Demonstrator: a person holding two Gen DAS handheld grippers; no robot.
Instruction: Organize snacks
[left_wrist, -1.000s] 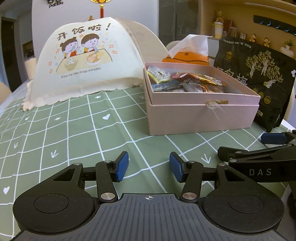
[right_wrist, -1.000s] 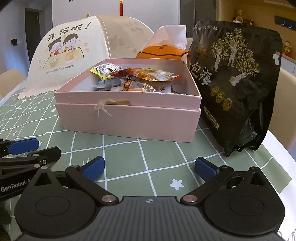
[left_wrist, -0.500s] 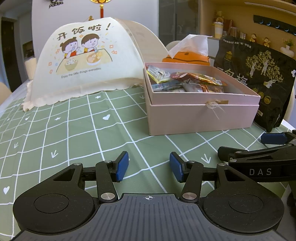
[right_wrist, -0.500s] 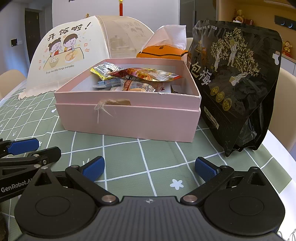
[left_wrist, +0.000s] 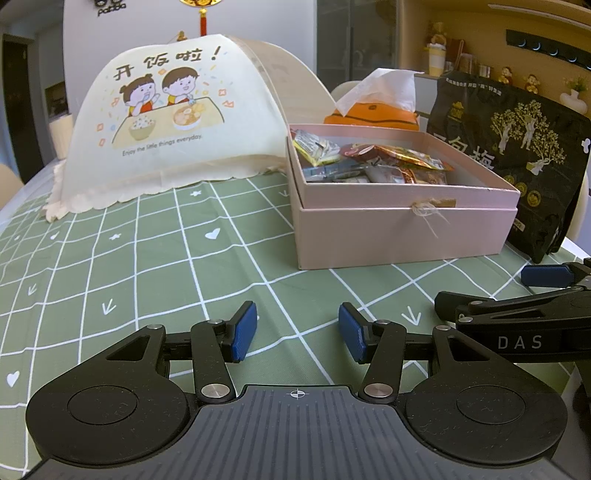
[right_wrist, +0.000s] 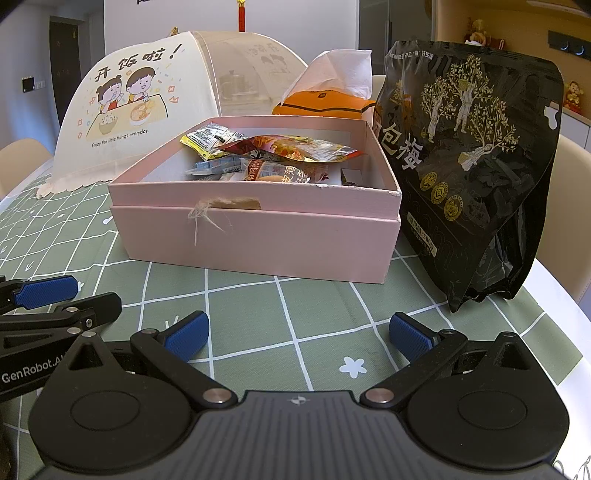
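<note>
Left claw (left_wrist: 297, 332), right claw (right_wrist: 298, 338): black linkage arms, blue ribbed pads, silver pivot screws (white "DAS", "GenRobot.AI" lettering).

On my bench (left_wrist: 155, 258), under a green checked cloth, I see a cream mesh food cover (left_wrist: 166, 122) printed with two cartoon children, and beyond it an orange tissue holder (right_wrist: 325, 103) with a white tissue poking up.

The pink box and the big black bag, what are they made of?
The pink box looks like stiff cardboard with a matte paper skin: flat walls, sharp corners, a scuffed rim, no shine. The black bag looks like thin plastic or foil film: it crinkles, stands puffed, and shows glossy creases under gold print. Which film it is, I cannot tell.
</note>
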